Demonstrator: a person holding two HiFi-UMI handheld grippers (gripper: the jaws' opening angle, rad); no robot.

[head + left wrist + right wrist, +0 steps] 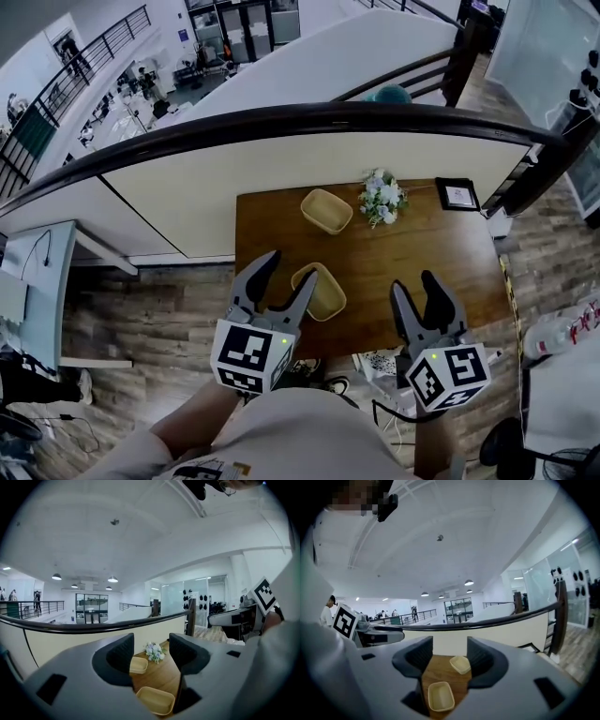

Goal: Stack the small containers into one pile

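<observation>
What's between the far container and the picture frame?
A bunch of white flowers stands between the far container and the picture frame; the head view shows it.

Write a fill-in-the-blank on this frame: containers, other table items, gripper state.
1. The wooden table holds ___ beige containers, not yet stacked: the far container and the near container.
2. In the head view, the picture frame stands to the ___ of the flower bunch.
3. The left gripper and the right gripper are both open and hold ___.

Missing words: two; right; nothing
</observation>
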